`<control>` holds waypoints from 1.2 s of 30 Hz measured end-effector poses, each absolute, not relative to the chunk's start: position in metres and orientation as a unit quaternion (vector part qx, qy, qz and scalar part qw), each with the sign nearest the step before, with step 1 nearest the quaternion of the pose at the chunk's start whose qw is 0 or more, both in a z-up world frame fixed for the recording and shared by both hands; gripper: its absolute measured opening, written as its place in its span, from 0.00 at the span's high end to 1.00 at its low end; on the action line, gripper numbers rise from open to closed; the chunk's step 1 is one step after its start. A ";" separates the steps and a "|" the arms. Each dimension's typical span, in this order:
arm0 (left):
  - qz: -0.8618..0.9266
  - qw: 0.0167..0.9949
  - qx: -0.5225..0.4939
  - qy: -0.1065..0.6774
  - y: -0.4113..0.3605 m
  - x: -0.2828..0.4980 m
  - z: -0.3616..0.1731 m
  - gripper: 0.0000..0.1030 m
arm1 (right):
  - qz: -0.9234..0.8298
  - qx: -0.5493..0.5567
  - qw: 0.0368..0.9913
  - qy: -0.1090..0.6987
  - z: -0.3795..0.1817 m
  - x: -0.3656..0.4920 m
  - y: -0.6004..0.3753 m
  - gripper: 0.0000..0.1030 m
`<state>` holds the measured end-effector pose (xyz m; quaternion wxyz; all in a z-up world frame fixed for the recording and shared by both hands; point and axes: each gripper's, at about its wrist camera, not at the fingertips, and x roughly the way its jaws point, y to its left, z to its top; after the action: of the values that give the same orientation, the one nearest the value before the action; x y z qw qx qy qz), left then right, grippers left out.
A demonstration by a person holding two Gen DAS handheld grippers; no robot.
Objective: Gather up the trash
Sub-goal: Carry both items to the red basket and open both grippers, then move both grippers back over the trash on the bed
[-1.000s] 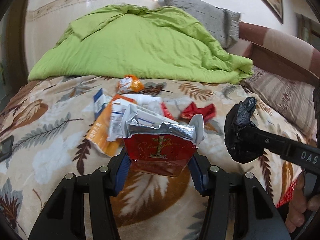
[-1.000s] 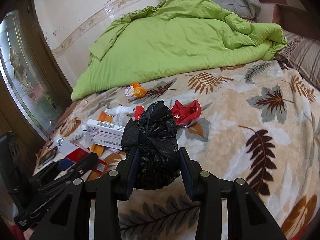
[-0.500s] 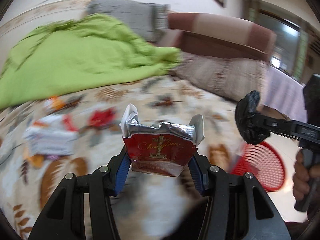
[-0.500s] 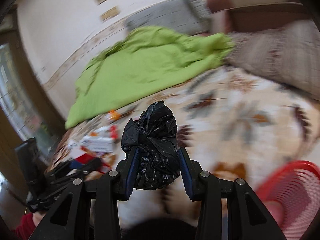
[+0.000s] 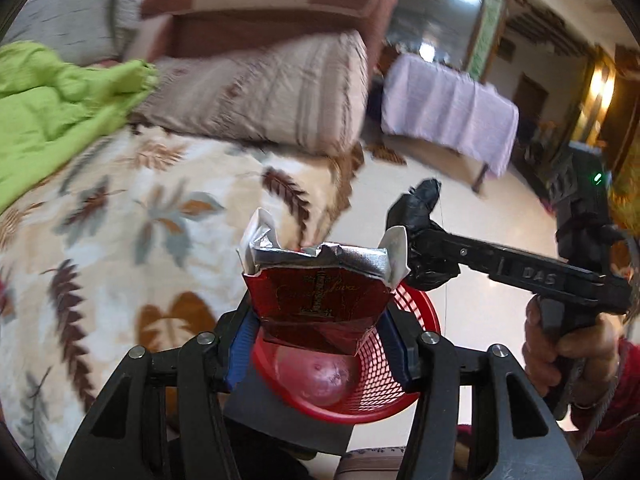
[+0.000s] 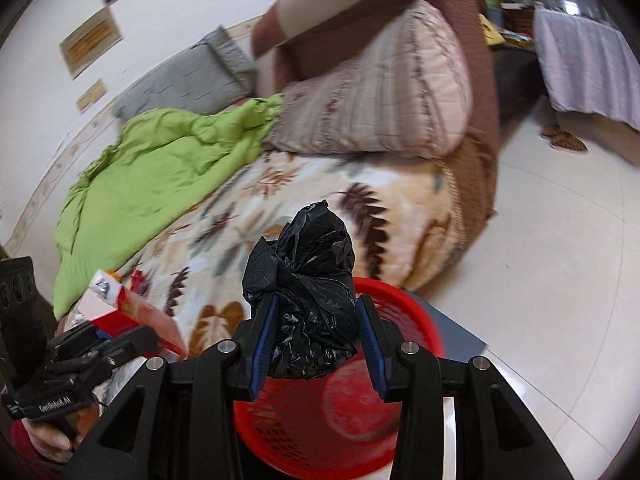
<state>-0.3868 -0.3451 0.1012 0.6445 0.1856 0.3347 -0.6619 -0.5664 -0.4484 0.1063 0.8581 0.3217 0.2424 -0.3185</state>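
Red basket [image 5: 412, 312] half hidden behind left gripper's [image 5: 318, 350] opening jaws and its, seemingly, cigarette pack [image 5: 316, 308].

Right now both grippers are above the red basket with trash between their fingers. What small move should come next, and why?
Probably let go: the left gripper is opening, with the red packet still between its fingers over the red basket, so the packet should drop in. The right gripper should then release the black bag, which also hangs above the basket.
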 end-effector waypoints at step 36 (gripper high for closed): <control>-0.459 0.813 0.090 0.347 -0.141 -0.214 0.108 0.26 | -0.384 0.300 0.851 0.199 0.060 -0.552 -0.471 0.33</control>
<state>-0.2138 -0.1409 0.1085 0.8131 0.0901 0.3469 -0.4586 -0.5522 -0.4715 0.0599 0.8506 0.2999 0.1987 -0.3836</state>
